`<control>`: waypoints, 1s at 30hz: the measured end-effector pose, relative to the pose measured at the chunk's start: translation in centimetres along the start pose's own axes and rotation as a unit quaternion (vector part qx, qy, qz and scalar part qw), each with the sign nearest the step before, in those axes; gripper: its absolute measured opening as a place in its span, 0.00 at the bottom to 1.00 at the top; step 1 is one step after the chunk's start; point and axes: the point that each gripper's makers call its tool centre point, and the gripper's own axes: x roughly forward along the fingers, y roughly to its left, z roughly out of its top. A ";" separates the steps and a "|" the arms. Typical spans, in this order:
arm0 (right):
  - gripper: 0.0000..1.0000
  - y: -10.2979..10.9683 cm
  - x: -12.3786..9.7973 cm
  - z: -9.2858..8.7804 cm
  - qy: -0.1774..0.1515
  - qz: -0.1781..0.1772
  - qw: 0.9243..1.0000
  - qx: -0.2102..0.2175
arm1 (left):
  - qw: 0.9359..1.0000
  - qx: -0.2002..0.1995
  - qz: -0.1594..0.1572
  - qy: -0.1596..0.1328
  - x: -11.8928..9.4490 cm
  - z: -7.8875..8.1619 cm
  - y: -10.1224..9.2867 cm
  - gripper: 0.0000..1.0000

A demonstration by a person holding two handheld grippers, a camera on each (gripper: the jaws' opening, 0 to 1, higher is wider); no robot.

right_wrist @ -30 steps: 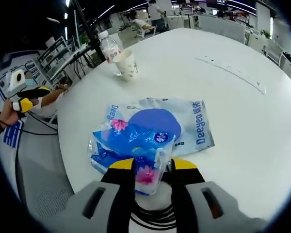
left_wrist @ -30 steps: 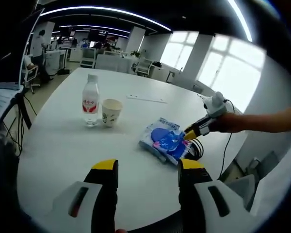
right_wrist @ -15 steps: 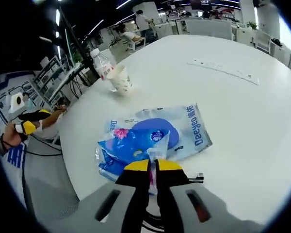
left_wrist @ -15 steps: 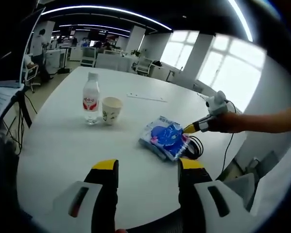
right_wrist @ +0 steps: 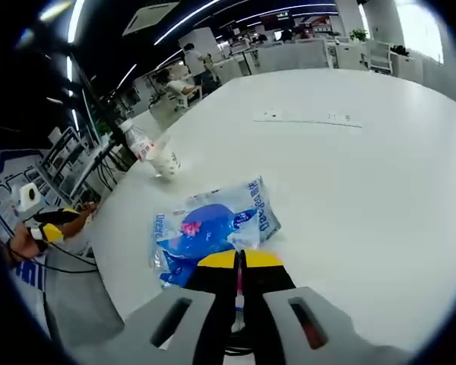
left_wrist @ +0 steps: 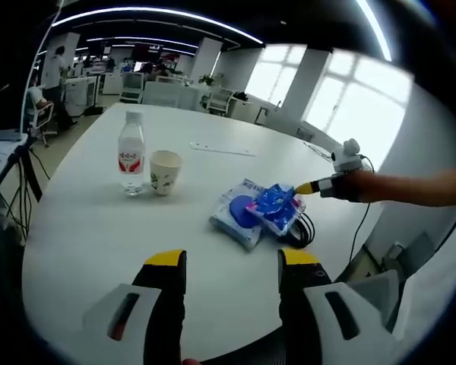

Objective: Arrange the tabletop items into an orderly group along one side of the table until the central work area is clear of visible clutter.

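Right gripper (right_wrist: 239, 262) pinched closed on corner of blue plastic tissue pack (right_wrist: 205, 232), near desk (right_wrist: 349, 175) edge; clear water bottle (left_wrist: 129, 154) and paper cup (left_wrist: 164, 172) lie far beyond; left gripper (left_wrist: 232, 266) open, empty

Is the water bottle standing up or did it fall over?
Standing up. In the left gripper view the bottle sits straight on the table, cap at the top, right beside the paper cup.
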 end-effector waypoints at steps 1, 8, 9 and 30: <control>0.00 -0.3 -0.3 0.3 -0.006 -0.004 1.000 0.006 | 1.000 0.000 0.000 0.000 0.0 0.0 0.0 0.48; 0.00 -3.7 -2.4 1.5 -0.039 -0.044 0.997 0.046 | 1.000 0.004 -0.005 0.002 0.2 0.0 -0.4 0.48; 0.00 -4.4 -2.8 1.7 -0.047 -0.055 0.996 0.057 | 1.000 0.004 -0.005 0.002 0.2 0.0 -0.4 0.48; 0.00 -12.3 -6.9 -1.8 -0.097 -0.158 0.957 0.225 | 1.000 0.004 -0.004 0.004 0.0 0.3 -0.2 0.48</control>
